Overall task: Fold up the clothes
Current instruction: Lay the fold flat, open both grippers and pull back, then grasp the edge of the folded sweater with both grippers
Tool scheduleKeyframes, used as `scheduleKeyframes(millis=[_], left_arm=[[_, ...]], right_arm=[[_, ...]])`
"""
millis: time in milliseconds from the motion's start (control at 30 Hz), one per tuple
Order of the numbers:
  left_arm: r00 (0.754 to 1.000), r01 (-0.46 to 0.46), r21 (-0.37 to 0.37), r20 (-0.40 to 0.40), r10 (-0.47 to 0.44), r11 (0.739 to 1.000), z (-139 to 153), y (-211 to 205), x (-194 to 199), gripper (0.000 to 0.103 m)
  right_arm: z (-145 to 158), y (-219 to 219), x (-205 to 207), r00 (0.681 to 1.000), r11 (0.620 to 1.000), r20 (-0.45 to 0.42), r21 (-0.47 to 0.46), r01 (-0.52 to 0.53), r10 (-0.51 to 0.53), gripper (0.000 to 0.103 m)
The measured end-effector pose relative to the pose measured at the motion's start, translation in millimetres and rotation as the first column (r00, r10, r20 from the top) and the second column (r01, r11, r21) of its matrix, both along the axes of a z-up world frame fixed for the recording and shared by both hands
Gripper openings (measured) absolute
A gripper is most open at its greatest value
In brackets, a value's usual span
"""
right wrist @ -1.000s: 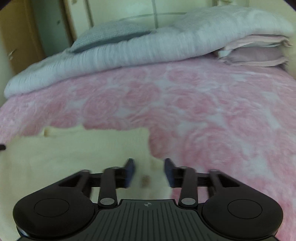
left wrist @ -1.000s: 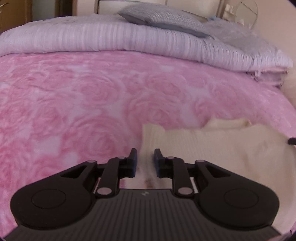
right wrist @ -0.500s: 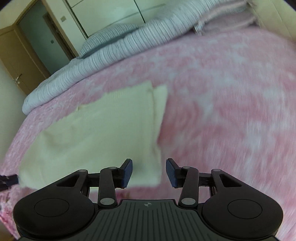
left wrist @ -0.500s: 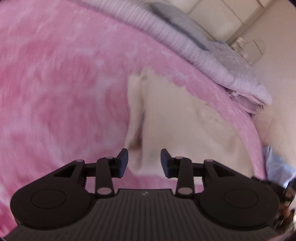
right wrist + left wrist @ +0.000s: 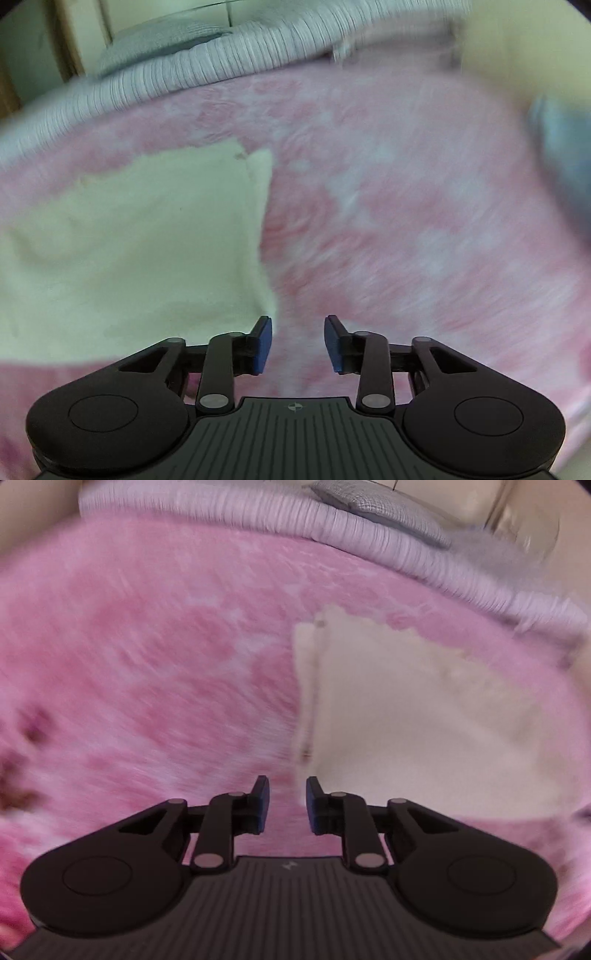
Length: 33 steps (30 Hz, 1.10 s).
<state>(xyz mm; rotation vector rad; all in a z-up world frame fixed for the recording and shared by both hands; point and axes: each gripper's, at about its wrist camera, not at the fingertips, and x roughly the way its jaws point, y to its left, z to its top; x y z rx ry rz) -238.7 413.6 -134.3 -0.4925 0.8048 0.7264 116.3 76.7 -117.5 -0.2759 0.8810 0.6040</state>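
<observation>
One garment [image 5: 424, 716] (cream) — flat on bedspread [image 5: 166, 672].

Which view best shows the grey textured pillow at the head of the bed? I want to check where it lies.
The right wrist view: the grey textured pillow shows most of its top, resting on the ribbed white duvet. The left wrist view catches the pillow too, but cut off by the top edge.

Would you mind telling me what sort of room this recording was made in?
Most likely a bedroom: a bed under a pink rose-patterned blanket, a rolled pale quilt with a grey pillow at its far end, and a cream garment laid out for folding.
</observation>
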Motion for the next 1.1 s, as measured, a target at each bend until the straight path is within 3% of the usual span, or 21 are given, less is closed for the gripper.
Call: scheduleKeyframes(millis=[33,133,233,567,767,967,1100], left_arm=[[1.000,0.007,0.040,-0.020,-0.006,0.999,8,-10,0,0.016],[0.998,0.055,0.057,0.035,-0.057,0.997,34,-41,-3,0.017],[0.993,0.097,0.085,0.061,-0.103,0.992,53,-70,-9,0.017],[0.981,0.150,0.146,0.099,-0.166,0.978,87,-135,-53,0.017],[0.979,0.144,0.160,0.121,-0.165,0.977,96,-157,-82,0.017],[0.981,0.129,0.158,0.124,-0.149,0.979,95,-159,-92,0.018],[0.985,0.120,0.127,0.108,-0.135,0.985,82,-144,-82,0.018]], right_arm=[[10,3,-15,0.999,1.000,0.044,-0.020,-0.023,0.024,0.036],[37,4,-55,0.994,0.996,0.067,0.025,-0.088,0.087,0.037],[54,8,-99,0.982,0.989,0.121,0.013,-0.149,0.146,0.037],[85,-16,-193,0.957,0.970,0.185,0.051,-0.237,0.224,0.038],[101,-33,-218,0.947,0.968,0.232,0.062,-0.244,0.224,0.038],[98,-33,-221,0.944,0.961,0.218,0.068,-0.267,0.247,0.038],[68,-32,-190,0.970,0.959,0.065,0.148,-0.241,0.234,0.038]])
